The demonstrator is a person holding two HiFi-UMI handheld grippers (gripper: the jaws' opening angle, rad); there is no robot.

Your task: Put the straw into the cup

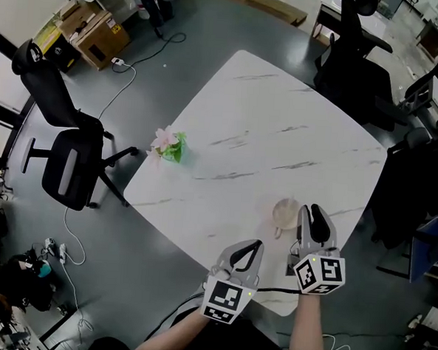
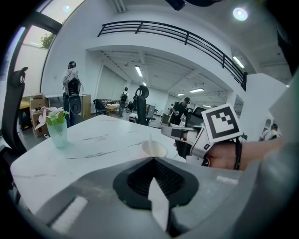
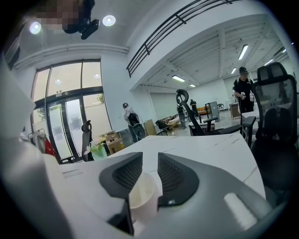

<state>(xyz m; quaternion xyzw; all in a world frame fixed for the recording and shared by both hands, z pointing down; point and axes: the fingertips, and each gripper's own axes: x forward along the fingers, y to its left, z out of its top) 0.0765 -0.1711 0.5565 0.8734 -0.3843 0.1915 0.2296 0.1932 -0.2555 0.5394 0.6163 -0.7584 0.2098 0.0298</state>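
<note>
A pale paper cup (image 1: 285, 211) stands on the white marble table (image 1: 266, 136) near its front edge. In the left gripper view a thin pale straw (image 2: 150, 138) rises upright out of the cup (image 2: 154, 149). My right gripper (image 1: 311, 210) sits just right of the cup with its jaws open. In the right gripper view the cup (image 3: 141, 196) shows low in the gap between the fingers, and the pads of my right gripper (image 3: 149, 161) do not press on it. My left gripper (image 1: 253, 245) hovers at the table's front edge, shut (image 2: 153, 161); a white sliver shows in its seam.
A small green cup with pink flowers (image 1: 169, 145) stands near the table's left edge. A black office chair (image 1: 65, 150) is on the floor to the left and another (image 1: 359, 61) behind the table. People stand far off in the hall.
</note>
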